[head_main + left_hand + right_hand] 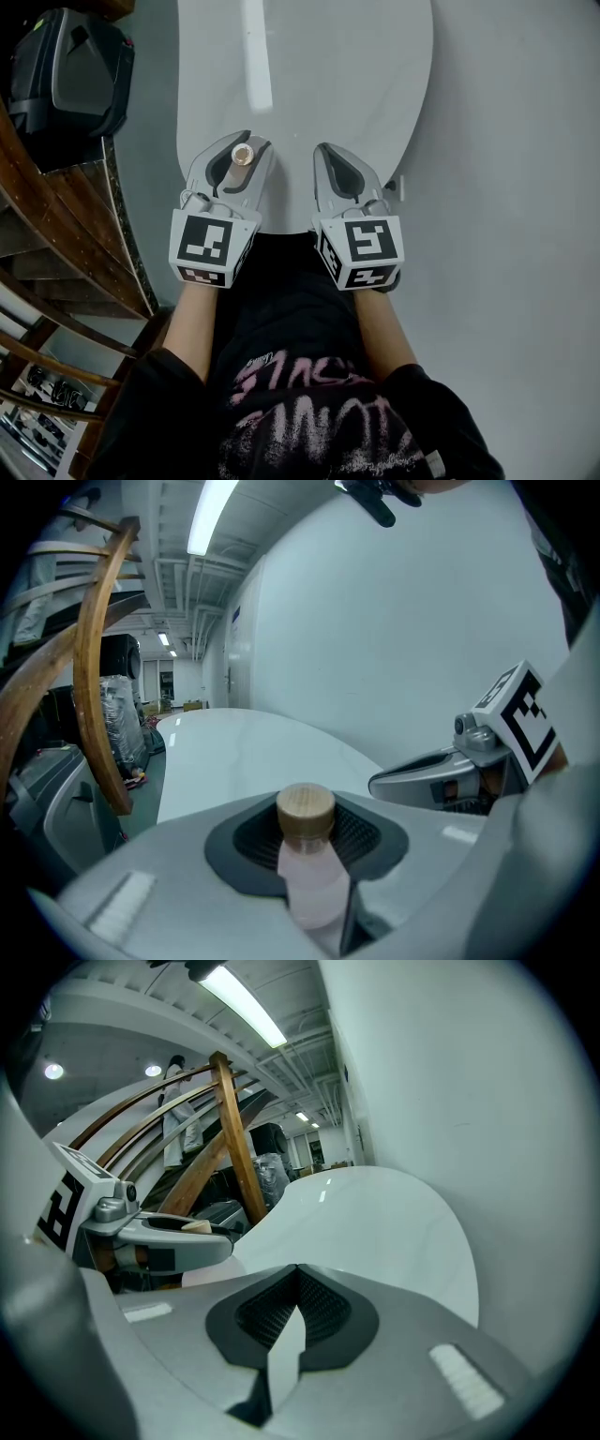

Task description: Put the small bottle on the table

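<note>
Left gripper (240, 150) — fingers closed on the bottle (309, 874), gripping the pale pink body below its wood-coloured cap, upright. That hold keeps the base downward, which suits standing it. The bottle hangs over the near end of the white surface (319, 66); whether its base touches, I cannot tell. Right gripper (330, 159) sits just beside, fingers together on nothing — judged idle. No label can be read on the bottle, and the pink lettering on the person's dark top is illegible.
</note>
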`<state>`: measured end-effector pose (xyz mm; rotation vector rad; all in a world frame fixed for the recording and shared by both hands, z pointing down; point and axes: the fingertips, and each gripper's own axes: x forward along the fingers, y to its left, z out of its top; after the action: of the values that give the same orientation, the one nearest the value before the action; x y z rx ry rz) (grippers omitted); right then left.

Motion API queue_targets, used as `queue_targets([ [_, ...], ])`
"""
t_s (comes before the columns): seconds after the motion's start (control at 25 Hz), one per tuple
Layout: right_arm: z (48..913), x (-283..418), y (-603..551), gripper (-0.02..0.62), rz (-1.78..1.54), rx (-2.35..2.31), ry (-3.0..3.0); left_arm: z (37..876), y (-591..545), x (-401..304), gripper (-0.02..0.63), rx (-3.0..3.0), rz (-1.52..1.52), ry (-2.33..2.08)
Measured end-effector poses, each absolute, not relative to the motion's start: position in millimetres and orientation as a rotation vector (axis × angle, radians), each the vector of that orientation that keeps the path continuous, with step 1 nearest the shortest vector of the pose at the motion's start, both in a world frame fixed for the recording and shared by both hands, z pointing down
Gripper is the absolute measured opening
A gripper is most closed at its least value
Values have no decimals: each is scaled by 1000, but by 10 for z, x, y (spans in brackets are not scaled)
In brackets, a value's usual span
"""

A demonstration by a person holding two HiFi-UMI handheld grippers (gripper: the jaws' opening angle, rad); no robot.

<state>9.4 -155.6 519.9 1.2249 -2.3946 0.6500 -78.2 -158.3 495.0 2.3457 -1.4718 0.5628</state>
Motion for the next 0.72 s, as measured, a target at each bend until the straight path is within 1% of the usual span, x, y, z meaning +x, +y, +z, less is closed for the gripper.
queue_targets([
  [0.72, 5363, 35, -1511, 9, 677, 1201, -2371, 5108, -1592, -809, 130, 2322, 570, -1472],
])
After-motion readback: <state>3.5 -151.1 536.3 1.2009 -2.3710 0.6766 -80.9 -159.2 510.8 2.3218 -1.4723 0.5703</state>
